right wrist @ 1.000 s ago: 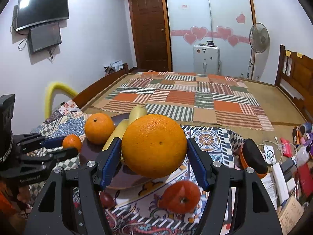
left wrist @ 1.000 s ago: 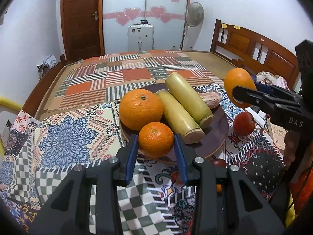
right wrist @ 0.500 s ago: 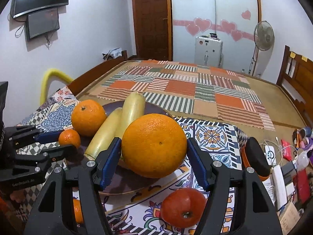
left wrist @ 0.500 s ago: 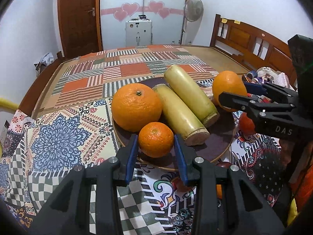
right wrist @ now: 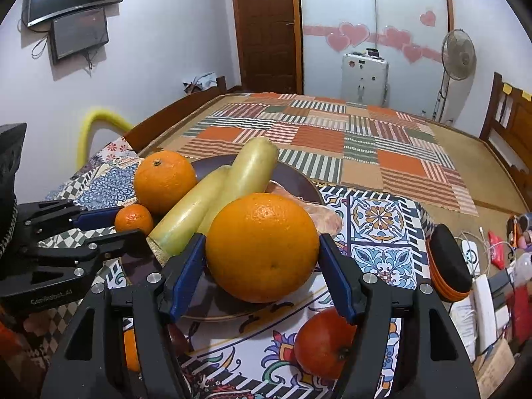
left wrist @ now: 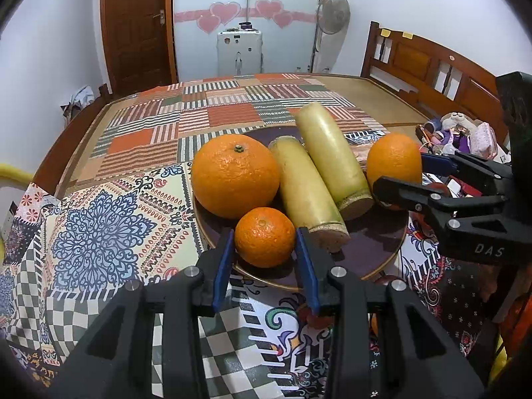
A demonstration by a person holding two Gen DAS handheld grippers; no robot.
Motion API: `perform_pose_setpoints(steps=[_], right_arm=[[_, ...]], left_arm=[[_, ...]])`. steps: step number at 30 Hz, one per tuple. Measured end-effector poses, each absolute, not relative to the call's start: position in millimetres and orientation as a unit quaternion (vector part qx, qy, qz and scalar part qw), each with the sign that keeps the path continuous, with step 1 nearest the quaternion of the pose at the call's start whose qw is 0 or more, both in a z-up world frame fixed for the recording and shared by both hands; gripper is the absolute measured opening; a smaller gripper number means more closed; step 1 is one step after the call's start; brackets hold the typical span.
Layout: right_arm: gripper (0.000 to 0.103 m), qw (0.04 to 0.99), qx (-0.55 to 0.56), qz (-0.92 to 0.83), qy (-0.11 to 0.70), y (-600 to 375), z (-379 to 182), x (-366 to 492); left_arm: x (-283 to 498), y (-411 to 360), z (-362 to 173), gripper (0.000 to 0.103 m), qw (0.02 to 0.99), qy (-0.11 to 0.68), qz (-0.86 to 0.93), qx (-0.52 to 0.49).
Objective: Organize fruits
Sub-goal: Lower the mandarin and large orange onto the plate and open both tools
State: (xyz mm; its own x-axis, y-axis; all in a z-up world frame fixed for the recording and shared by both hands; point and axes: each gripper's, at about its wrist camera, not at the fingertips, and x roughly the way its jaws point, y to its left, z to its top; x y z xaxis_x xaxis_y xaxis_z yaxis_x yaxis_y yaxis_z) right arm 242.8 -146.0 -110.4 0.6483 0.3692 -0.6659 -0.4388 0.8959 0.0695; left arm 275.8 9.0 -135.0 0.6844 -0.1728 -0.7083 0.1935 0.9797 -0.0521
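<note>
A dark round plate (left wrist: 375,249) on the patterned tablecloth holds a large orange (left wrist: 235,175) and two pale yellow-green stalks (left wrist: 311,196). My left gripper (left wrist: 265,255) is shut on a small orange (left wrist: 265,236) at the plate's near edge; it also shows in the right wrist view (right wrist: 133,219). My right gripper (right wrist: 261,266) is shut on a big orange (right wrist: 262,247) low over the plate's right side, seen from the left wrist view as well (left wrist: 394,163). A red tomato (right wrist: 324,342) lies on the cloth below the right gripper.
A pinkish wrapped item (right wrist: 322,216) lies on the plate's far right. Another orange fruit (right wrist: 131,349) and a dark red one (right wrist: 179,339) lie on the cloth near the plate. A black-orange case (right wrist: 449,266), chargers and clutter sit at the right. The bed with patchwork mat (right wrist: 332,133) lies beyond.
The right gripper has lowered the big orange toward the plate's right side. The left gripper with the small orange has moved slightly closer to the plate.
</note>
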Motion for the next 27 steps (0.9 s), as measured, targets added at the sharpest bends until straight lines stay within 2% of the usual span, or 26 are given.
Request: perform_pose_setpoints(steps=[8, 10, 12, 15, 27], right_arm=[[0.066, 0.908, -0.061, 0.223, 0.351, -142.5, -109.7, 238.7], [0.066, 0.909, -0.065, 0.222, 0.347, -142.0, -108.3, 236.0], [0.067, 0.910, -0.062, 0.224, 0.342, -143.6, -105.4, 234.5], [0.071, 0.914, -0.056, 0.226, 0.331, -147.7, -97.6, 228.5], [0.078, 0.936, -0.055, 0.209, 0.280, -168.2, -62.7, 193.4]], left_arm=[[281.6, 11.6, -138.6, 0.038, 0.915, 0.392, -0.095, 0.011], [282.0, 12.5, -138.1, 0.042, 0.916, 0.391, -0.092, 0.011], [281.3, 14.3, -137.6, 0.053, 0.918, 0.388, -0.080, 0.016], [280.5, 18.1, -136.8, 0.058, 0.918, 0.388, -0.083, 0.009], [248.6, 13.7, -109.2, 0.060, 0.926, 0.366, -0.090, 0.003]])
